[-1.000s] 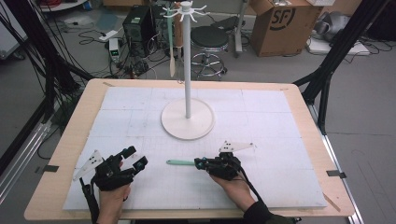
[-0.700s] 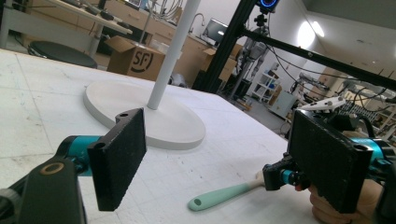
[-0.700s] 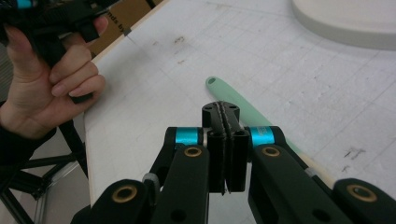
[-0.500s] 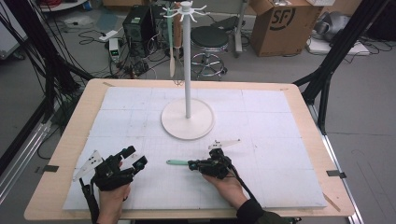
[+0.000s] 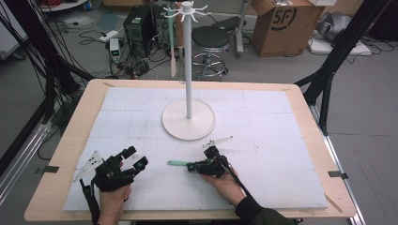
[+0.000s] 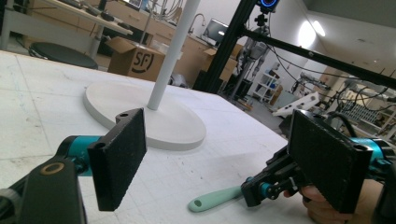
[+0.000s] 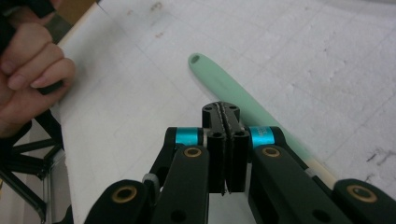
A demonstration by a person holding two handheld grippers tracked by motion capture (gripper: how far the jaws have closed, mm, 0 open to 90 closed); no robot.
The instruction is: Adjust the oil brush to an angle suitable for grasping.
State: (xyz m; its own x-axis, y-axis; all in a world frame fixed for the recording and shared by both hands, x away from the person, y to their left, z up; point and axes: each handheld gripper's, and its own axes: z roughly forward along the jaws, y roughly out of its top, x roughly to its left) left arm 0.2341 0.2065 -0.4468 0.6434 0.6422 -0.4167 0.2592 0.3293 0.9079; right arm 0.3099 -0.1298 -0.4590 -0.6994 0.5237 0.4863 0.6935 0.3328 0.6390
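Mint-green utensil handle (image 5: 177,163) flat on the bench (image 5: 65,140), near side of the stand base (image 5: 188,119). Right claw (image 7: 223,112) pressed together, empty, alongside it. Left claw (image 5: 135,157) spread, idle. Best now: spread wide, straddle the handle, pinch squarely mid-shaft.

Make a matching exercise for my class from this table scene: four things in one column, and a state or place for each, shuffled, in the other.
1. left gripper
2. right gripper
3. mint green handle
4. white stand

A. upright at mid-table
B. jaws wide apart, nothing between them
C. lying flat on the white mat
D. jaws pressed together

Pairs: 1-B, 2-D, 3-C, 4-A
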